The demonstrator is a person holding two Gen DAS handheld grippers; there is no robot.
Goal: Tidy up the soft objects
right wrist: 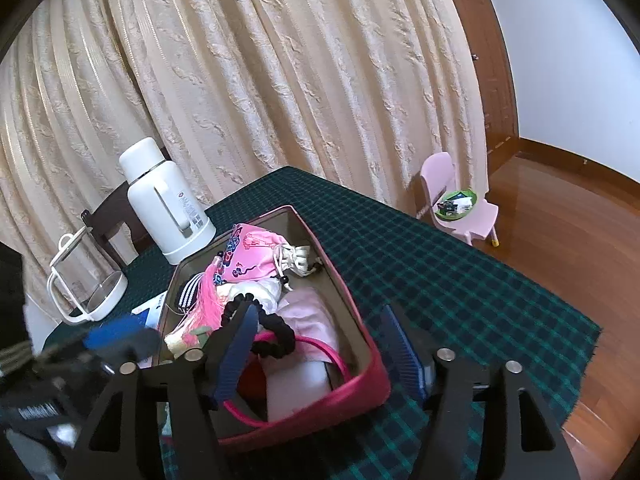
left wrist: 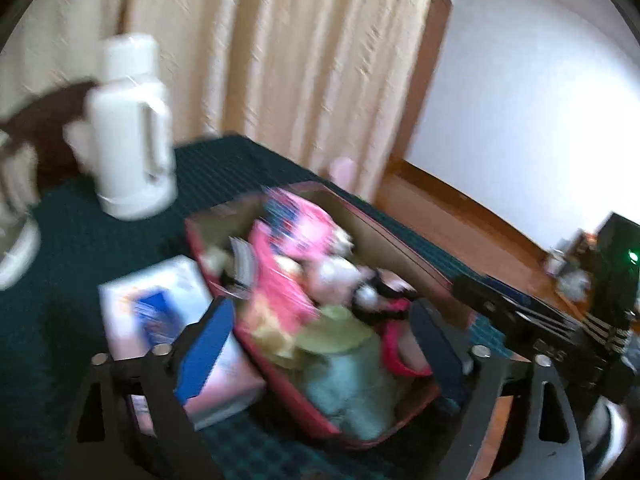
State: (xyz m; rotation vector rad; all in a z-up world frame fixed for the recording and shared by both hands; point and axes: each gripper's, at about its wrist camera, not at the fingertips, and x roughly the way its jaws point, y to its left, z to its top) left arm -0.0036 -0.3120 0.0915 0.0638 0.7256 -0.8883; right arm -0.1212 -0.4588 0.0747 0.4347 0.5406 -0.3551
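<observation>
A red fabric bin (right wrist: 366,390) stands on the green plaid table and holds several soft things: a pink embroidered pouch (right wrist: 256,254), a black scrunchie (right wrist: 276,330), a pink headband (right wrist: 340,362), pale pink cloth and a white block. In the blurred left wrist view the bin (left wrist: 280,384) also shows green and teal cloth (left wrist: 352,388). My left gripper (left wrist: 320,336) is open and empty, hovering over the bin's near end. My right gripper (right wrist: 320,344) is open and empty, its fingers straddling the bin's right wall.
A white thermos jug (right wrist: 168,204) and a glass kettle (right wrist: 86,284) stand at the table's back left. A tissue pack (left wrist: 168,320) lies left of the bin. A pink child's chair (right wrist: 460,204) with a green bowl stands on the wooden floor, right of the table.
</observation>
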